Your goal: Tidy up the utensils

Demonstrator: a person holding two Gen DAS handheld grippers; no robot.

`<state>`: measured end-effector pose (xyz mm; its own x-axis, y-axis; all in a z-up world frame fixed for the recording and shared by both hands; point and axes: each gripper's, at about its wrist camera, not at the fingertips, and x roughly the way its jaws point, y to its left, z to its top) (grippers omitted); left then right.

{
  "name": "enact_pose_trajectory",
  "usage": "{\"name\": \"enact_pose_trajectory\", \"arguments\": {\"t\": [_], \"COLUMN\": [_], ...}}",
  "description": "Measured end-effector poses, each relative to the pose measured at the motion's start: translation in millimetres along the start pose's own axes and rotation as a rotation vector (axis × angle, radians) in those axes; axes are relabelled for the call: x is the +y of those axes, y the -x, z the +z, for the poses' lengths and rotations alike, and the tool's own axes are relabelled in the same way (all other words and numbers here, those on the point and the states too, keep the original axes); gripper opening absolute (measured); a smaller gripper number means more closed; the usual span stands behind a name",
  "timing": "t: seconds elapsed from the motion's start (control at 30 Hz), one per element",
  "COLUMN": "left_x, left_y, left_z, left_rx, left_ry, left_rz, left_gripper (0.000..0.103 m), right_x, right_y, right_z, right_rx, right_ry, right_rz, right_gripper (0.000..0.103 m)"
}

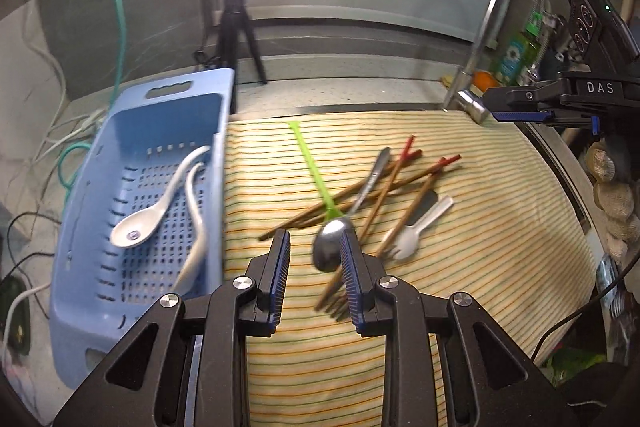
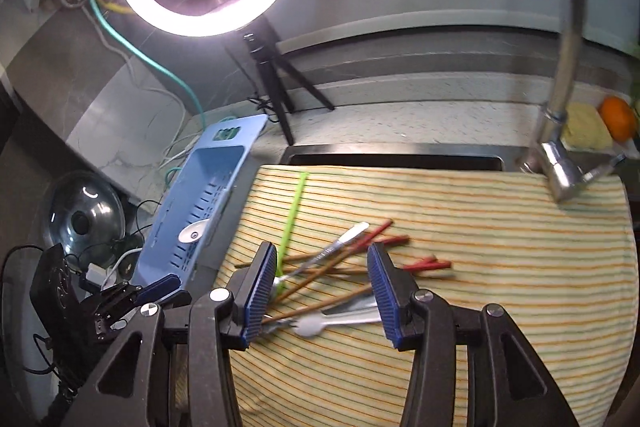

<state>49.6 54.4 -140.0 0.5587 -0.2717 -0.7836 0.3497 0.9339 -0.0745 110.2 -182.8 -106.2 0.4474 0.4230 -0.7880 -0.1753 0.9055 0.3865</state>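
A blue perforated basket stands left of a striped cloth and holds two white ceramic spoons. On the cloth lie a pile of red-tipped wooden chopsticks, a metal spoon, a green plastic stick and a white plastic spork. My left gripper is open, just above the metal spoon's bowl. My right gripper is open over the pile; it also shows at the far right of the left wrist view. The basket shows in the right wrist view.
A ring light on a black tripod stands behind the cloth. A steel faucet hangs over the cloth's back right corner. A pot lid and cables lie left of the basket. An orange sits at the right.
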Motion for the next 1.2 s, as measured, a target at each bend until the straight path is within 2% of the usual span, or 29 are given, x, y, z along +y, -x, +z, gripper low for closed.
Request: {"name": "enact_pose_trajectory", "arguments": {"t": [0.13,0.3,0.5,0.73,0.97,1.2], "left_x": [-14.4,-23.3,-31.3,-37.0,-44.8,-48.7], "left_y": [-12.8,-33.2,-54.5,-79.6,-99.1,-110.2], "left_z": [7.3,19.8,30.5,36.4,39.2,41.2], "left_rx": [0.025,0.064,0.122,0.193,0.25,0.272], "left_ry": [-0.041,-0.062,-0.104,-0.138,-0.172,-0.197], "left_rz": [-0.029,-0.049,-0.081,-0.091,-0.099,-0.098], "left_gripper": [0.024,0.024,0.011,0.01,0.01,0.01], "right_x": [-16.9,-28.9,-38.7,-40.6,-44.0,-42.3], "right_y": [-4.6,-26.1,-55.6,-87.5,-106.0,-116.6], "right_z": [-11.9,-24.6,-30.3,-29.3,-34.6,-30.7], "right_rx": [0.041,0.103,0.163,0.23,0.277,0.295], "right_ry": [-0.059,-0.151,-0.266,-0.324,-0.373,-0.385], "right_rz": [-0.001,0.049,0.139,0.149,0.181,0.172], "right_gripper": [0.043,0.043,0.042,0.029,0.027,0.027]}}
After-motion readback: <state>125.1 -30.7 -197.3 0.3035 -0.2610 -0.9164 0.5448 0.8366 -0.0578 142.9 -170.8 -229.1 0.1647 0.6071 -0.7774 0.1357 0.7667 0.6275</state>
